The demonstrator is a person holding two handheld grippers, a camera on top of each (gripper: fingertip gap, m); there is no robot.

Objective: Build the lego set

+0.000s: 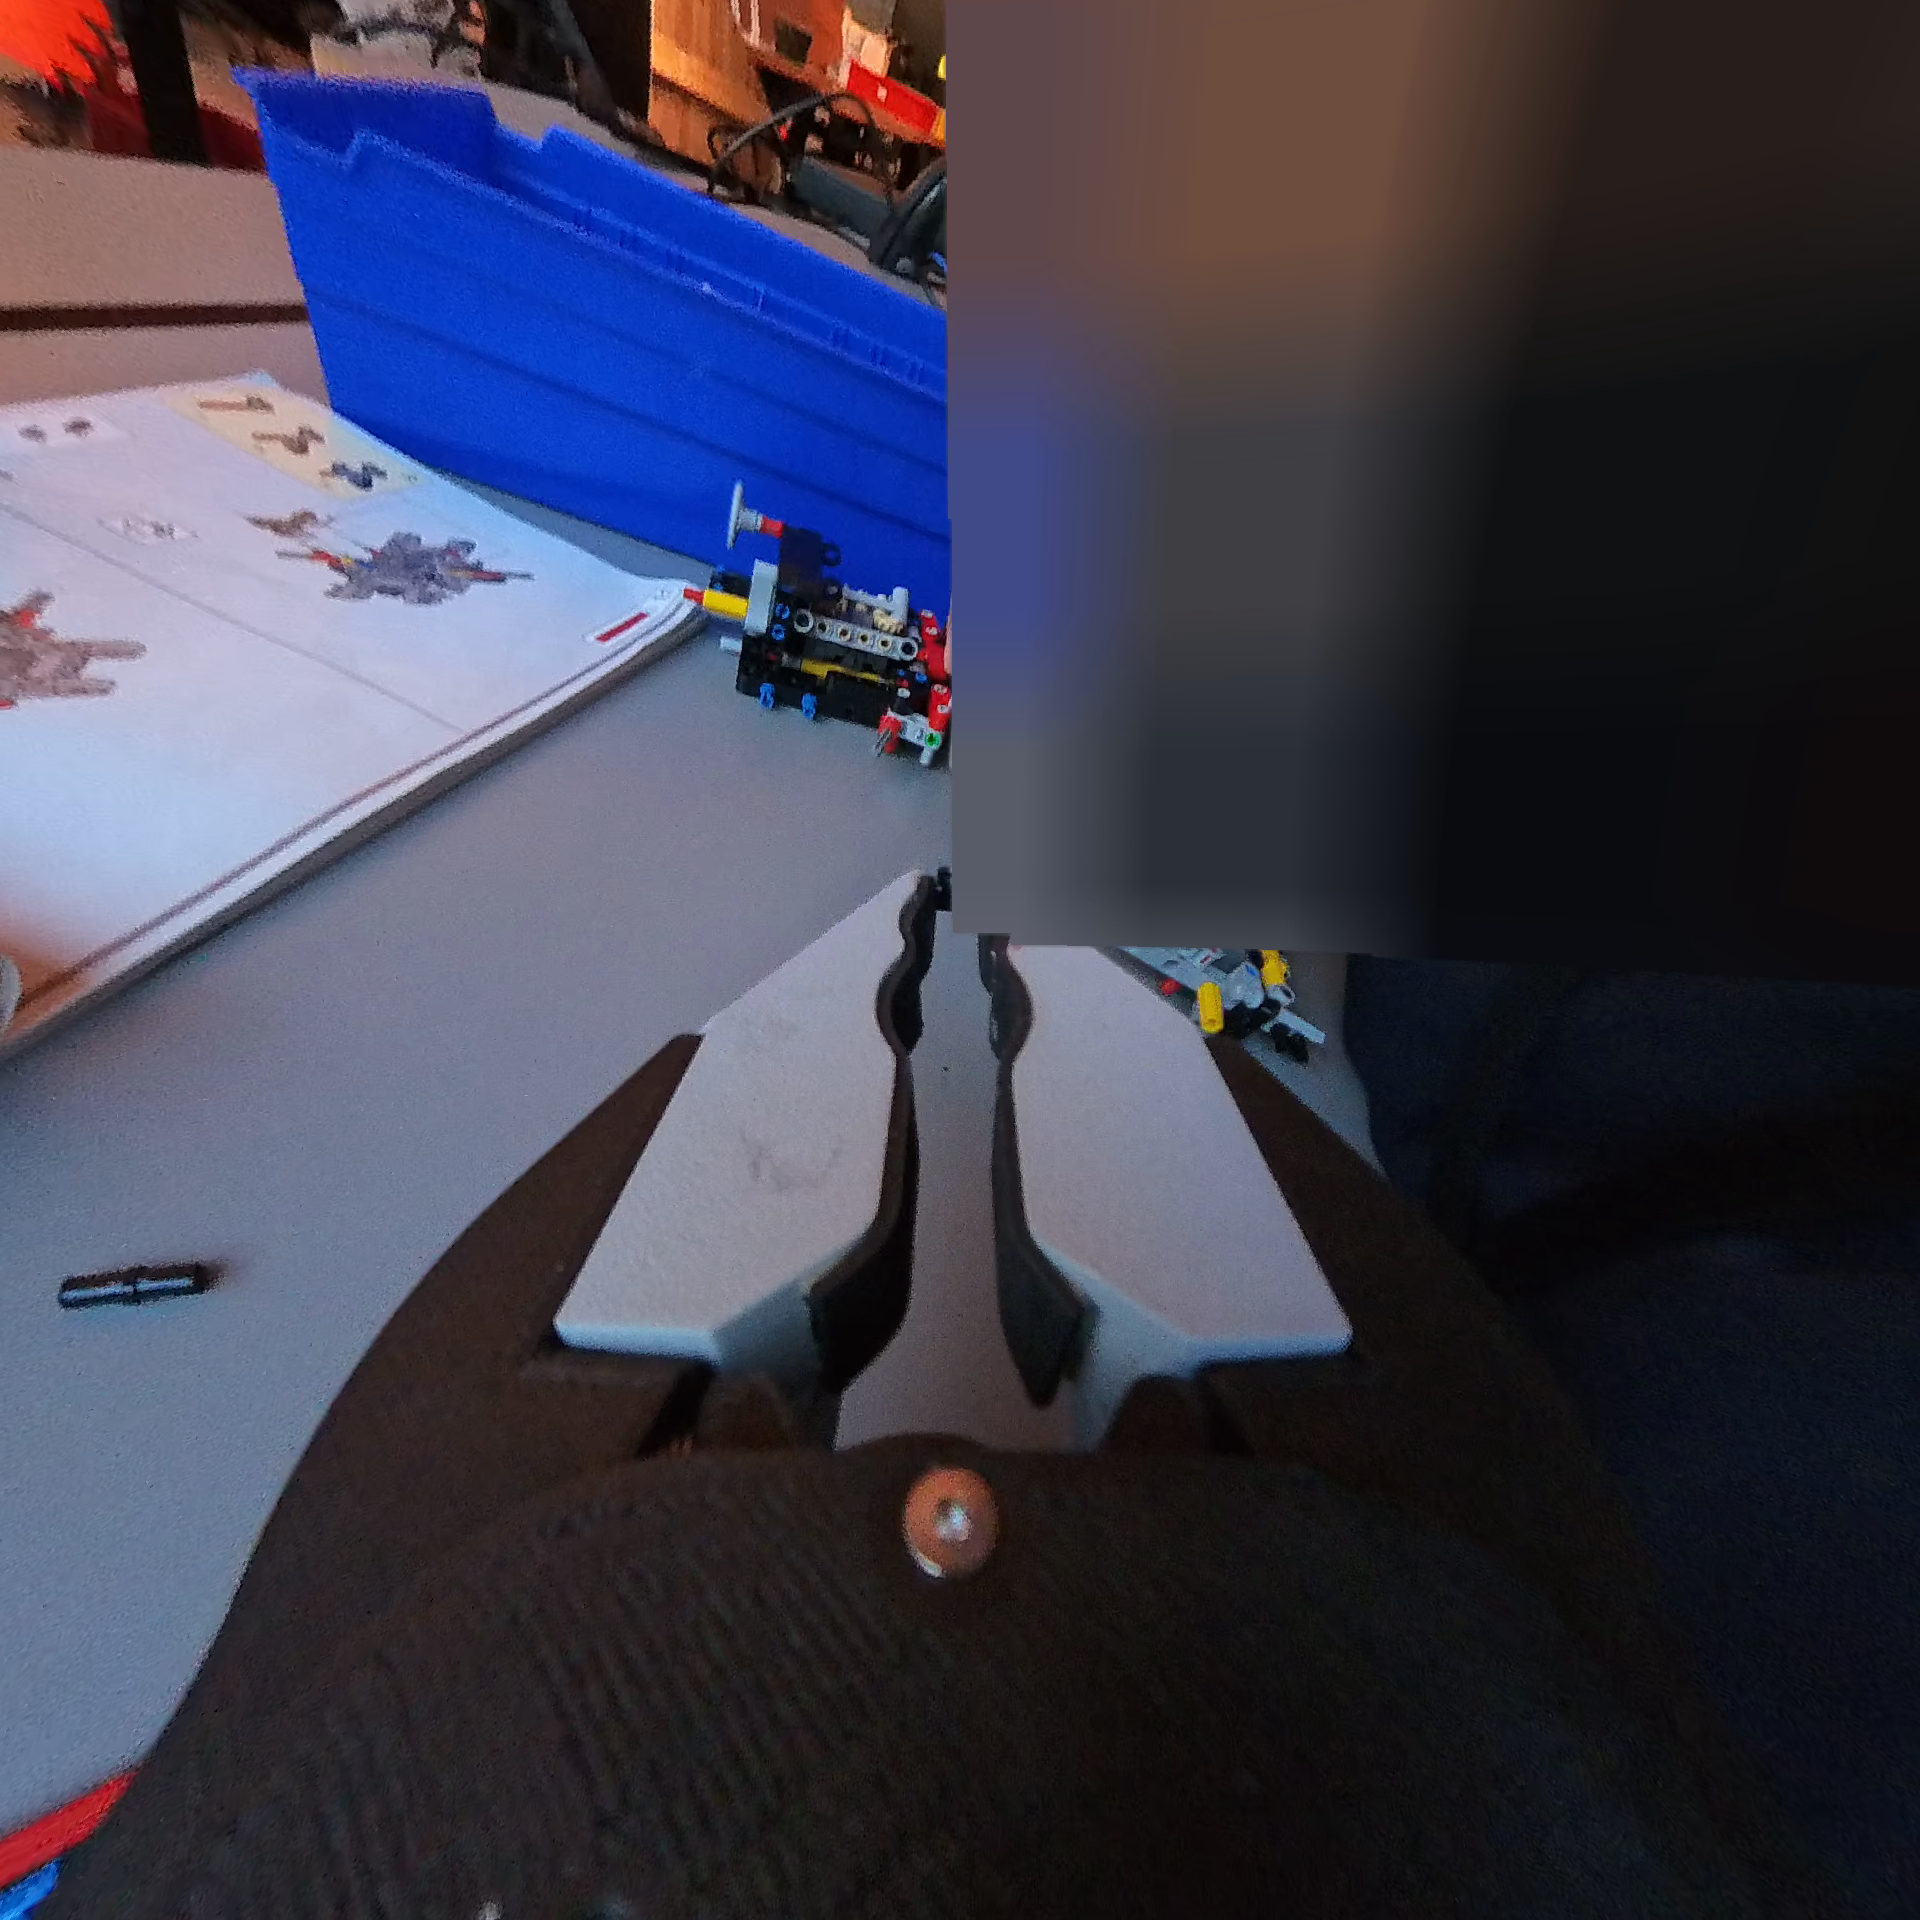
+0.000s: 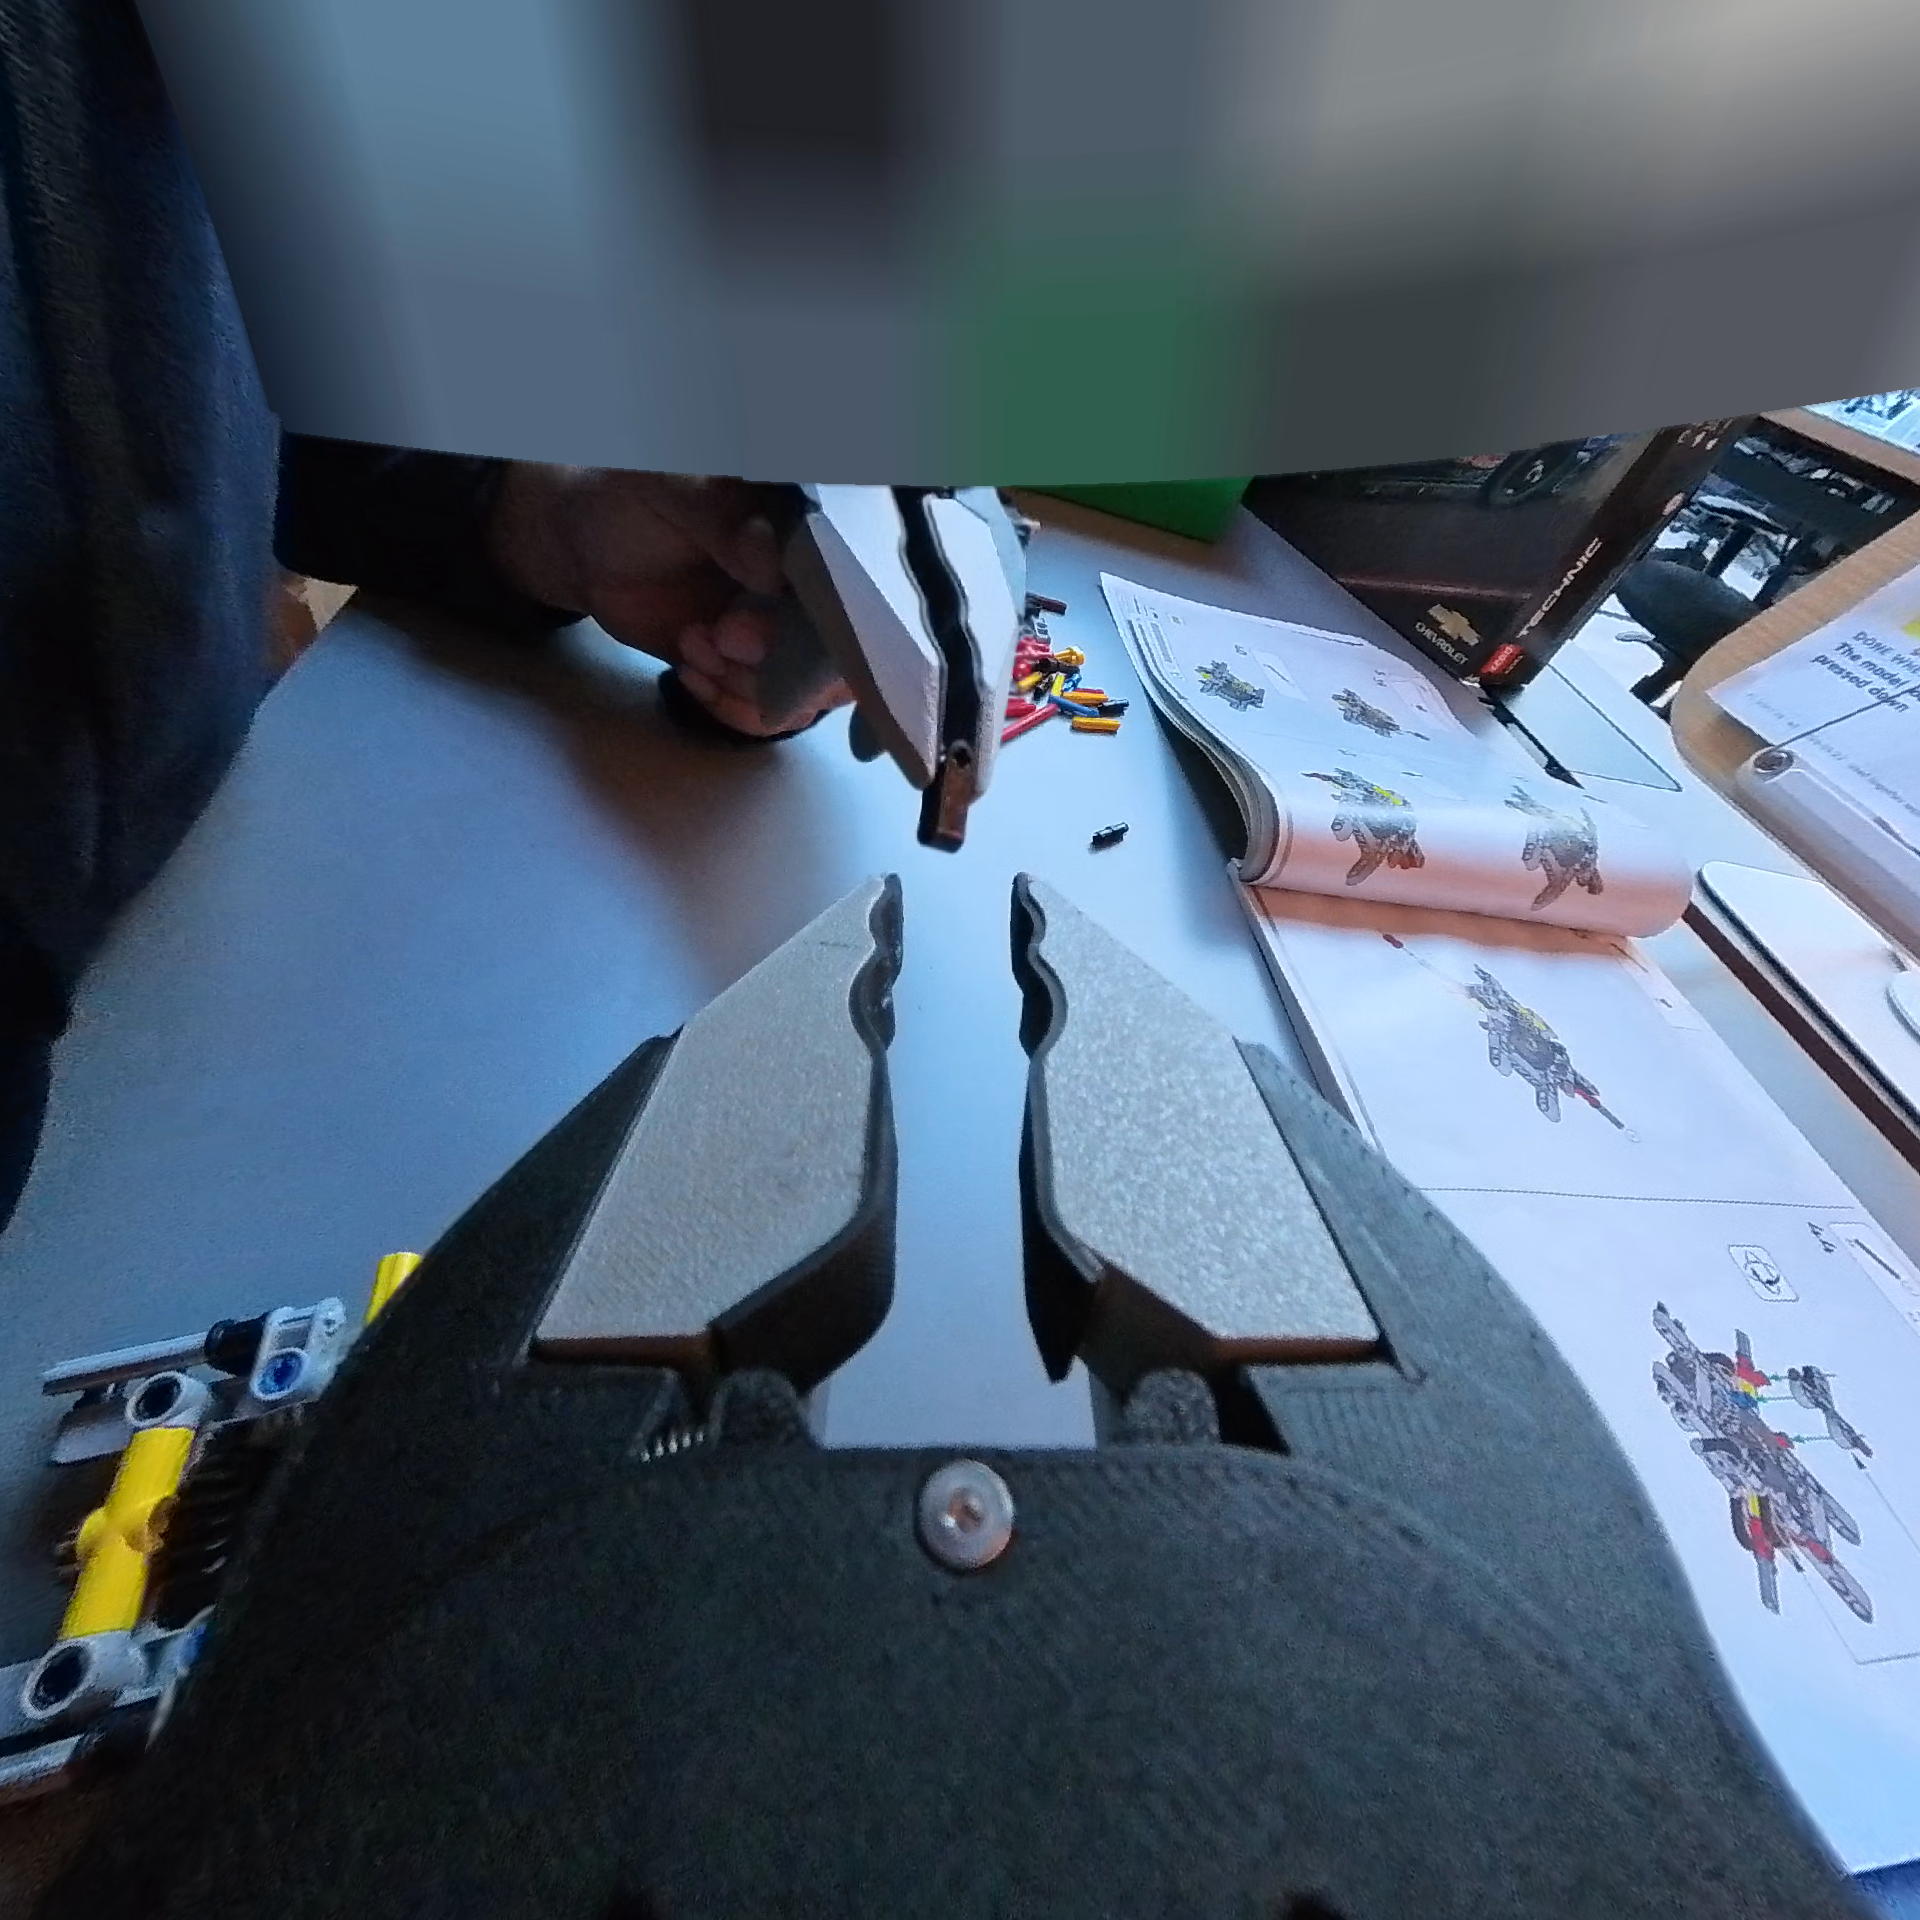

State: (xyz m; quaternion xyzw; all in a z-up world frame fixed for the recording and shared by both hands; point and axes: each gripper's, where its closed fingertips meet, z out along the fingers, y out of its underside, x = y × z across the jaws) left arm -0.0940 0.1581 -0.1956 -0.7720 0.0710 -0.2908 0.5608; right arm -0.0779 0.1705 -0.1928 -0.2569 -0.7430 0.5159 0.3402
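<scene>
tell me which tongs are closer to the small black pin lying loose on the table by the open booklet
Left. The left tongs, gripping a dark piece, hang just left of the black pin. The right tongs sit open a bit farther back, toward the camera.

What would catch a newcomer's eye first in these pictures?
First, the left tool, raised above the grey table, pinching a small dark piece at its tips. Right of it lies an open instruction booklet, and a bright blue bin stands behind a half-built toy model.
</scene>
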